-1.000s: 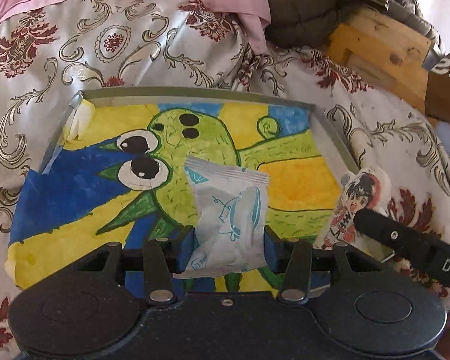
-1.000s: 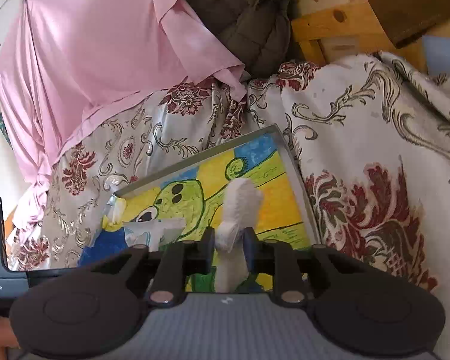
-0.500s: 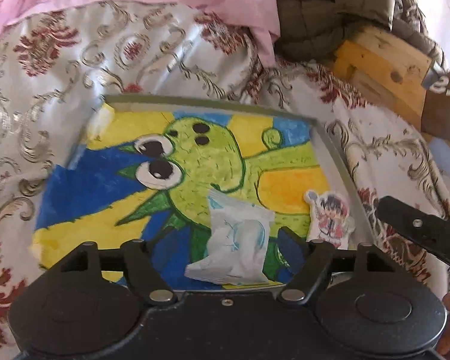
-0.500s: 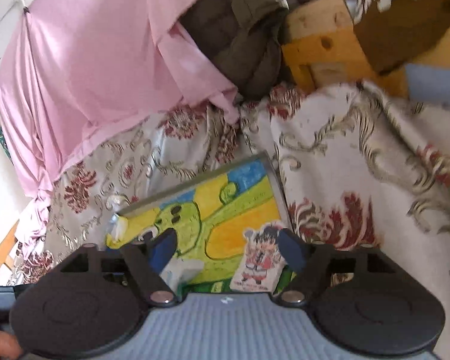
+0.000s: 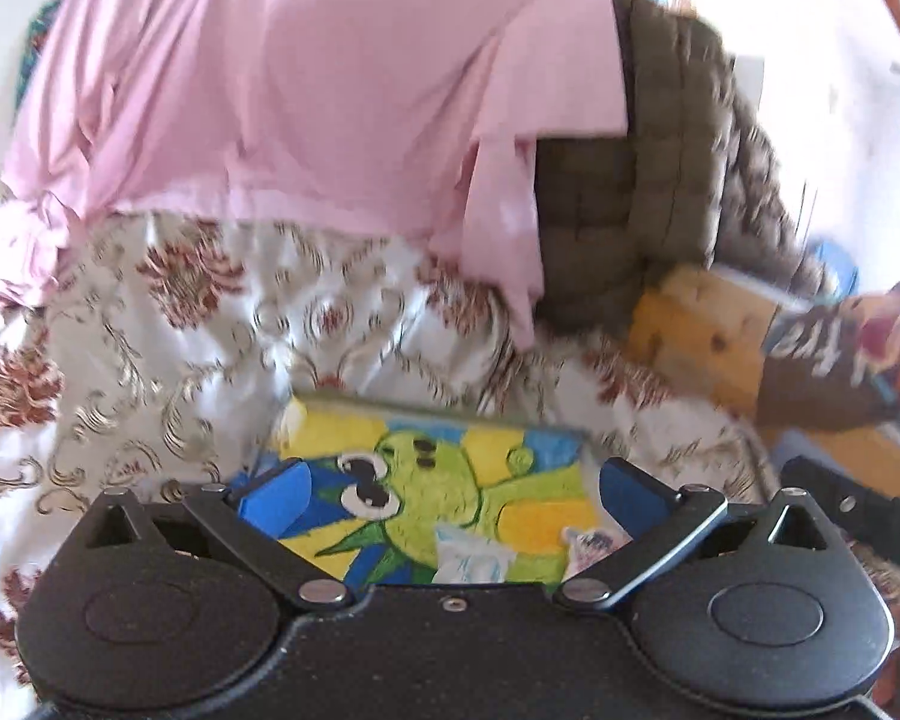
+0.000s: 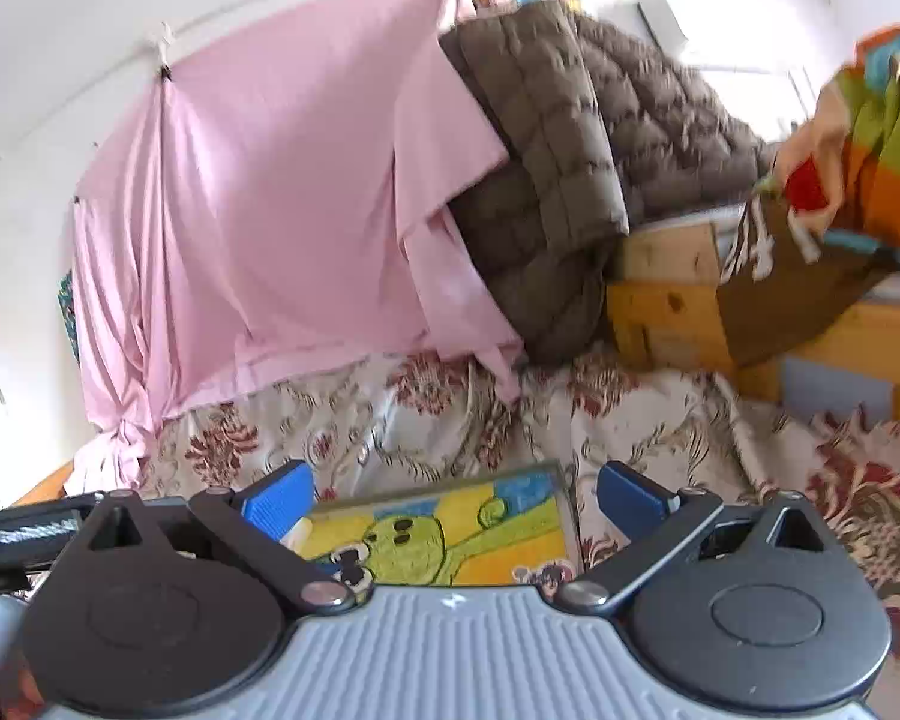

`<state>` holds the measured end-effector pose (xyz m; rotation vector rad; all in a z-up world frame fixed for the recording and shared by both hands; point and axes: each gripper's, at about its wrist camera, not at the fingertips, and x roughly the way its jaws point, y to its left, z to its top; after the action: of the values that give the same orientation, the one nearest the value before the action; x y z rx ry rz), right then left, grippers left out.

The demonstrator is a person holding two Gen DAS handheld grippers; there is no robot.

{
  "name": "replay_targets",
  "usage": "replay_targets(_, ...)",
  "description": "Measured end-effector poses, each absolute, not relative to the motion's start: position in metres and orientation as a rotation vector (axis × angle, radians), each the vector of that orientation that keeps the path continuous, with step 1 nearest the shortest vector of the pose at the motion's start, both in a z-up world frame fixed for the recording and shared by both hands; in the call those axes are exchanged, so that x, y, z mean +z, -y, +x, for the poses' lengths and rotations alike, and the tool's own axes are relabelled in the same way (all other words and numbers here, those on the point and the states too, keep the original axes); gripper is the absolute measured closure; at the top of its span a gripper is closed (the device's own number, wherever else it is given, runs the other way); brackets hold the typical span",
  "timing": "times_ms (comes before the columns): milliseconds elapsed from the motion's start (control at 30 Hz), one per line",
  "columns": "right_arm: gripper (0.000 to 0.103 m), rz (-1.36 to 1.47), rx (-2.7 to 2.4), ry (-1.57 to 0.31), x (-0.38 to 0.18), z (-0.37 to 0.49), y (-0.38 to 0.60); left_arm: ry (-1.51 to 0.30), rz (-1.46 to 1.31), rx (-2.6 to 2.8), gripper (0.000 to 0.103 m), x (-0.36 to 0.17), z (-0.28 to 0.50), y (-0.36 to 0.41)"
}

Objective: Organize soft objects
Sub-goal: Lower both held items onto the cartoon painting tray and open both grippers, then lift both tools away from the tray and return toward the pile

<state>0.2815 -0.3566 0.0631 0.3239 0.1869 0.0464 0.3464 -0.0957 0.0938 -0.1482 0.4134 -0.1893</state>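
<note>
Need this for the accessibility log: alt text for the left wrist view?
Left tongs open and empty above a tray painted with a green cartoon creature, where a white packet and a cartoon-figure sticker lie. The tray sits on a floral cloth; pink fabric and a brown quilted jacket behind. Frame is motion-blurred.

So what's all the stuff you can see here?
painted tray: one, yellow, blue and green cartoon picture, lying on the bedspread
white packet: one, white with blue print, on the tray
cartoon sticker: one, small, on the tray's right side
bedspread: one, white with red flowers
pink sheet: one, hanging behind
brown quilted jacket: one, beside the sheet
wooden box: one, yellow-brown, right
left gripper: one, black, blue pads, open, empty
right gripper: one, open, empty
</note>
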Motion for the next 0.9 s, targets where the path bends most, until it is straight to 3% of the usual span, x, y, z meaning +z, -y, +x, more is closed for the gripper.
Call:
replay_targets(433, 0.0, 0.279, 0.069, -0.056, 0.064, 0.164, 0.323, -0.248, -0.161, -0.157, 0.001, 0.099, 0.208, 0.067)
replay_targets(900, 0.0, 0.244, 0.106, -0.11, 0.042, 0.079, 0.295, -0.222, -0.188, -0.131, 0.001, 0.073, 0.099, 0.038)
